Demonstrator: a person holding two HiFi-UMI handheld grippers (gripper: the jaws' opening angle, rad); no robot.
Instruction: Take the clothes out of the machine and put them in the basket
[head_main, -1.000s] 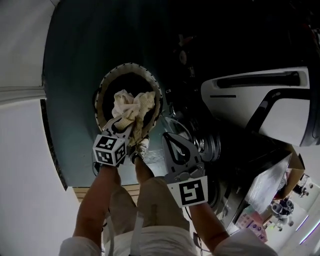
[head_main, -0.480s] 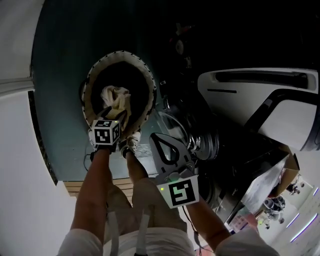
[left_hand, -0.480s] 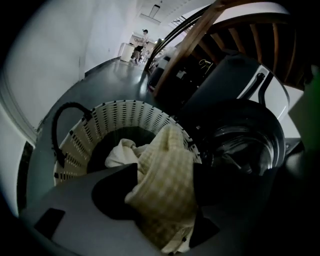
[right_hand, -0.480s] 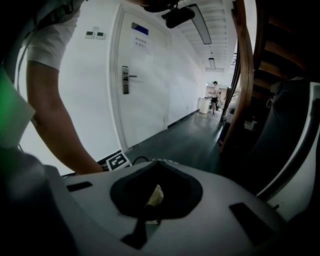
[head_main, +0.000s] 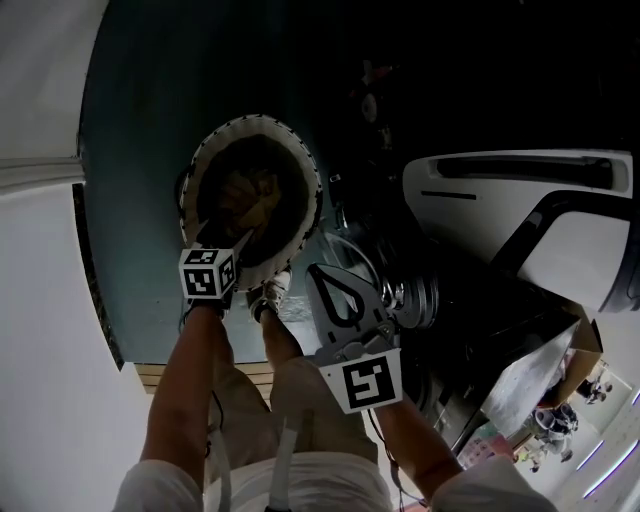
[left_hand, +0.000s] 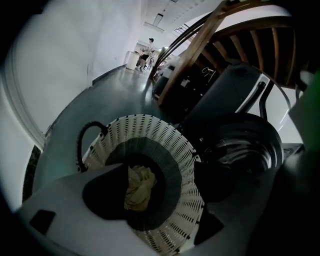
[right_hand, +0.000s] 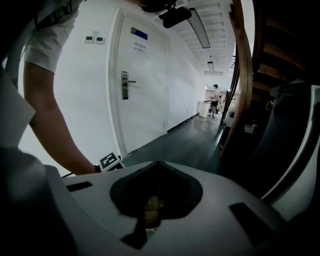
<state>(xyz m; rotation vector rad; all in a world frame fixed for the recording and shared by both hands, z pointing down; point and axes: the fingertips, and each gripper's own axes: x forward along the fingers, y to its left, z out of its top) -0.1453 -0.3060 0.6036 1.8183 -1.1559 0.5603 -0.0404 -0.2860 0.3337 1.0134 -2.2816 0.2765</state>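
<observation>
A white woven basket (head_main: 305, 165) with a dark inside stands on the dark floor. The cream cloth (head_main: 248, 195) lies crumpled at its bottom; in the left gripper view the cloth (left_hand: 139, 187) shows inside the basket (left_hand: 172, 145). My left gripper (head_main: 238, 240) hangs over the basket's near rim. Its jaws have just been opening and stand open and apart from the cloth, with nothing between them. My right gripper (head_main: 345, 298) hovers to the right of the basket, shut, and I see nothing held in it. The washing machine's round opening (left_hand: 245, 150) is to the right of the basket.
A white machine body (head_main: 560, 230) fills the right side. White wall and a door (right_hand: 142, 90) run along the left. The person's legs and a shoe (head_main: 268, 298) stand just before the basket. A wooden stair (left_hand: 220, 30) rises behind the machines.
The left gripper sank with the cream cloth from above the basket's rim down into it, then opened; the cloth now lies loose at the bottom. The right gripper dropped slightly.
</observation>
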